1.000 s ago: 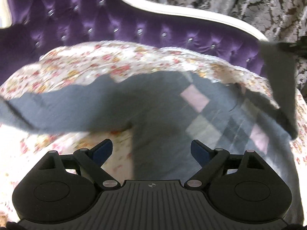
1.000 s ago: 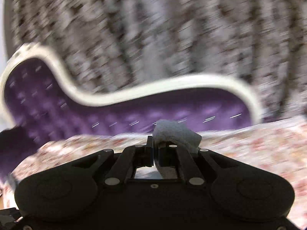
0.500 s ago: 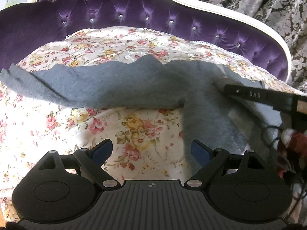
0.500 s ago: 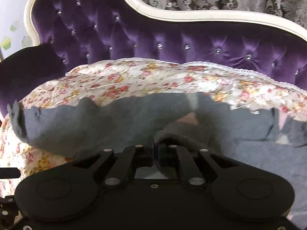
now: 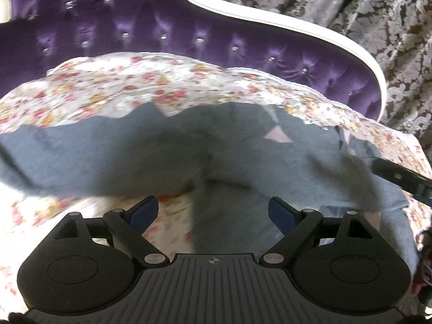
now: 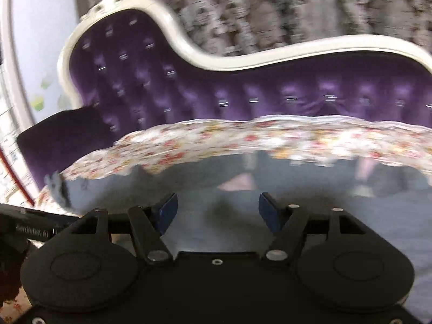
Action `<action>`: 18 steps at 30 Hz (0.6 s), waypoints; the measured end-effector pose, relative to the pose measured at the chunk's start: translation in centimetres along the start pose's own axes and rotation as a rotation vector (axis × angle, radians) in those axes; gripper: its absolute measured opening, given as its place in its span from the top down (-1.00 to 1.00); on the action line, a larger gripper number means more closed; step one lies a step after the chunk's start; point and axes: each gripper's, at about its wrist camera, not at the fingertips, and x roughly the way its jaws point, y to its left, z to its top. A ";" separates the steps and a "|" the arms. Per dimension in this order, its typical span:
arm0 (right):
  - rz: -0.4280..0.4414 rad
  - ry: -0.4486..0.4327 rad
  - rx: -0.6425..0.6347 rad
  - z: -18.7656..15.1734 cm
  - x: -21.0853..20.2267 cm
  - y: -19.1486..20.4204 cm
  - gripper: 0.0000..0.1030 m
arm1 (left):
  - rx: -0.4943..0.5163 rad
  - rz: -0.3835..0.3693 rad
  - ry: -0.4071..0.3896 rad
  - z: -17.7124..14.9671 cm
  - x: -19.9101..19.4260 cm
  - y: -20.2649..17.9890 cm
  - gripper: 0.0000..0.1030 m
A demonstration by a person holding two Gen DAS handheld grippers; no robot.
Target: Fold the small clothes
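A grey small garment [image 5: 167, 156] with pale pink patches lies spread on a floral sheet [image 5: 129, 86] over a purple sofa. My left gripper [image 5: 213, 210] is open and empty, just above the garment's near part. My right gripper [image 6: 217, 210] is open and empty, low over the same grey garment [image 6: 216, 232]. Part of the right gripper's body [image 5: 399, 175] shows at the right edge of the left wrist view, beside the cloth. The right wrist view is blurred.
The tufted purple sofa back [image 5: 189, 35] with a white frame [image 6: 216, 59] rises behind the sheet. Patterned grey curtains [image 5: 351, 8] hang behind it. A dark armrest [image 6: 62, 135] stands at the left.
My right gripper has opened and let go of the grey cloth it held. The garment now lies flatter on the sheet. My left gripper stays open and has shifted over the cloth.
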 end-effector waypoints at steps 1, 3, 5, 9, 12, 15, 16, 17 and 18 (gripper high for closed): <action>-0.023 -0.007 0.018 -0.1 -0.8 -1.1 -0.36 | 0.008 -0.002 -0.003 0.2 0.4 -0.6 -0.72; -0.063 -0.021 0.065 -0.3 -2.3 -3.5 -0.36 | 0.035 -0.009 -0.014 0.5 1.2 -1.9 -0.72; -0.120 -0.031 0.113 -0.5 -3.6 -6.3 -0.36 | 0.069 -0.007 -0.035 0.6 2.1 -3.3 -0.72; -0.231 -0.042 0.233 -1.1 -5.7 -11.8 -0.36 | 0.115 0.024 -0.063 0.5 4.6 -5.2 -0.71; -0.303 -0.042 0.302 -1.9 -6.6 -15.4 -0.36 | 0.120 0.056 -0.017 0.0 7.0 -5.6 -0.72; -0.342 -0.026 0.335 -2.5 -6.9 -18.0 -0.37 | 0.207 0.087 -0.030 -0.9 7.4 -6.8 -0.79; -0.346 -0.020 0.342 -2.6 -6.7 -18.6 -0.36 | 0.201 0.088 -0.034 -1.0 7.4 -6.7 -0.79; -0.347 -0.017 0.346 -2.8 -6.6 -19.2 -0.34 | 0.186 0.078 -0.032 -1.0 7.4 -6.4 -0.79; -0.342 -0.015 0.351 -2.9 -6.4 -19.7 -0.24 | 0.180 0.070 -0.028 -1.0 7.3 -6.2 -0.80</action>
